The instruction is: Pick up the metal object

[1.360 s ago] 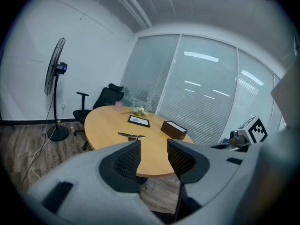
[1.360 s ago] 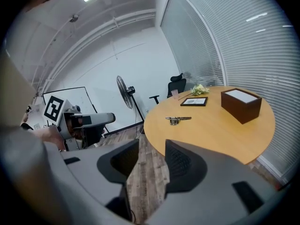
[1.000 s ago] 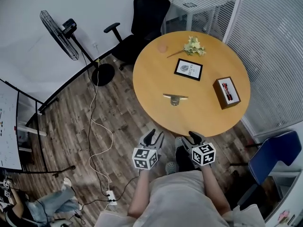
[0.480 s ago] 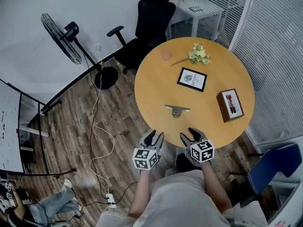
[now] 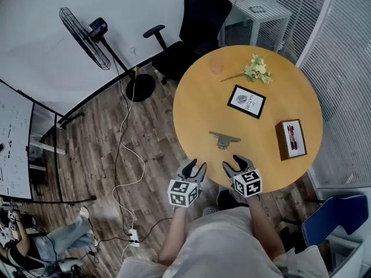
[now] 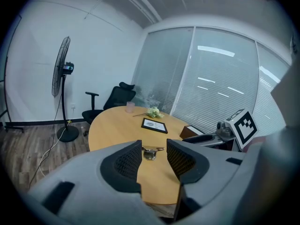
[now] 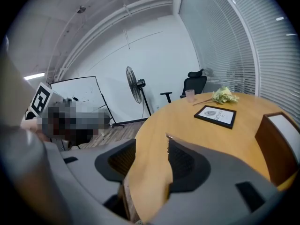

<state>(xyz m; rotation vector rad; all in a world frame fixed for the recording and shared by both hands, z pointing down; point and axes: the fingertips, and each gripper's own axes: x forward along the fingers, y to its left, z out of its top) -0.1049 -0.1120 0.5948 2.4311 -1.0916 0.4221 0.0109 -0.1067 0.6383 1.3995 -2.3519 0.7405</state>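
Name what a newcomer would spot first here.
The round wooden table fills the upper right of the head view, the metal object lying toward its near edge. At that edge the left tool and right tool stand open and empty; the right tool's jaws have just been opening.

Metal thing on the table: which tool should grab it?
Probably the right. The right tool is nearer the metal thing; its jaws have just been opening, nothing between them. The left tool, also open, is farther.
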